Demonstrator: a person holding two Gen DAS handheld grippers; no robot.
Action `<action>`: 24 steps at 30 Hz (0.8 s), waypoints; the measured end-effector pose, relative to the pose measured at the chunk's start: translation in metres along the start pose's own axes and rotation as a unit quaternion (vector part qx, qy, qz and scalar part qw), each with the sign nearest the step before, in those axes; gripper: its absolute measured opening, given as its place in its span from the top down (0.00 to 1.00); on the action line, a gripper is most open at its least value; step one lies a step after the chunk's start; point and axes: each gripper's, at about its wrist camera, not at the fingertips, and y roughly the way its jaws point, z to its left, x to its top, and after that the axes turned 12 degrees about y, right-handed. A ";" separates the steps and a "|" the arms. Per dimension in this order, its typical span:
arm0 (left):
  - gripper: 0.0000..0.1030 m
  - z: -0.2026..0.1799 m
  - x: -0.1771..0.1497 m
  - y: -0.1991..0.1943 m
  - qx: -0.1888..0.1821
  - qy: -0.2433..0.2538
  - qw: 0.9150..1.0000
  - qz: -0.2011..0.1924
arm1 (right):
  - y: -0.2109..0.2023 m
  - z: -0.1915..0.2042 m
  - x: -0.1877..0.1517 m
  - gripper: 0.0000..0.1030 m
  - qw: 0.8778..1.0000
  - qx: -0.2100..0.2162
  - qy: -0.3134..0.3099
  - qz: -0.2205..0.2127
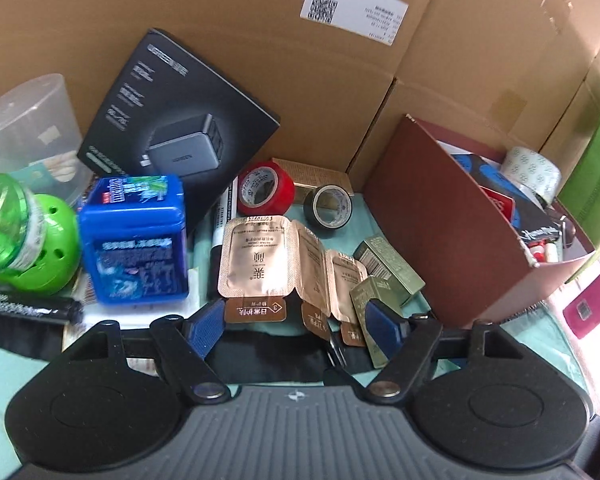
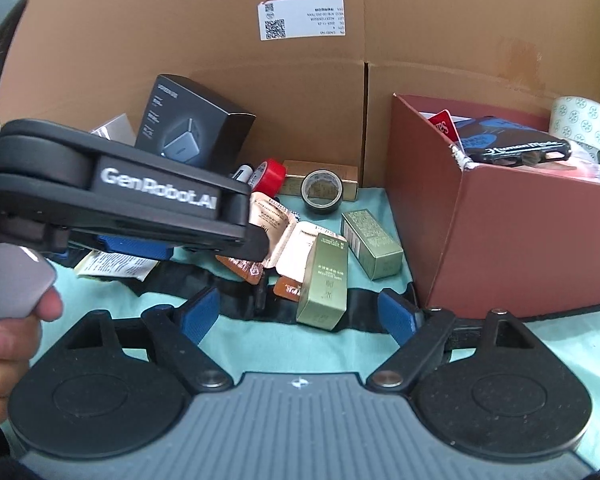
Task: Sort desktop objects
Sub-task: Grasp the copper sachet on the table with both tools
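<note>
My left gripper (image 1: 296,326) is open low over the teal cloth (image 1: 360,228). A strip of rose-gold sachets (image 1: 260,264) lies between its blue pads (image 1: 208,328), which do not press it. Its right pad overlaps a small olive box (image 1: 374,300). My right gripper (image 2: 298,316) is open too. A tilted olive-gold box (image 2: 326,280) stands between its fingers, clear of both pads. A second olive box (image 2: 372,240) lies behind it. The left gripper (image 2: 236,246) crosses the right wrist view from the left, held by a hand (image 2: 12,320).
A brown open box (image 1: 452,232) (image 2: 500,240) full of items stands at the right. Red tape (image 1: 265,188), black tape (image 1: 328,210), a blue box (image 1: 134,240), a green freshener (image 1: 32,236) and a black charger box (image 1: 180,120) crowd the left. Cardboard walls (image 1: 300,60) close the back.
</note>
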 end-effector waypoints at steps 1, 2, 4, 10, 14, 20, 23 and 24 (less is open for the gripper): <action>0.34 0.000 0.001 0.002 -0.001 0.001 1.000 0.002 | 0.002 -0.001 0.001 0.22 1.000 0.001 0.001 0.001; 0.40 -0.001 0.002 0.003 -0.003 0.002 1.000 0.004 | 0.004 -0.002 0.002 0.24 1.000 0.002 0.003 0.003; 0.52 -0.002 0.004 0.004 -0.009 0.005 1.000 0.010 | 0.009 -0.004 0.004 0.29 1.000 0.001 0.008 0.007; 0.66 -0.004 0.007 -0.001 -0.013 0.012 1.000 0.005 | 0.007 -0.006 0.005 0.34 1.000 -0.011 0.011 -0.003; 0.66 -0.001 0.014 -0.001 -0.020 0.013 1.000 -0.005 | -0.002 0.006 0.006 0.33 0.999 -0.004 -0.028 -0.033; 0.66 0.001 0.020 0.000 -0.060 0.014 0.998 -0.007 | 0.009 0.022 0.008 0.34 0.995 0.009 -0.087 -0.042; 0.66 0.000 0.023 0.001 -0.064 0.016 0.998 -0.007 | 0.020 0.024 0.012 0.41 0.995 0.013 -0.095 -0.038; 0.66 -0.001 0.024 0.003 -0.063 0.018 0.998 -0.007 | 0.024 0.025 0.014 0.46 0.995 0.015 -0.095 -0.033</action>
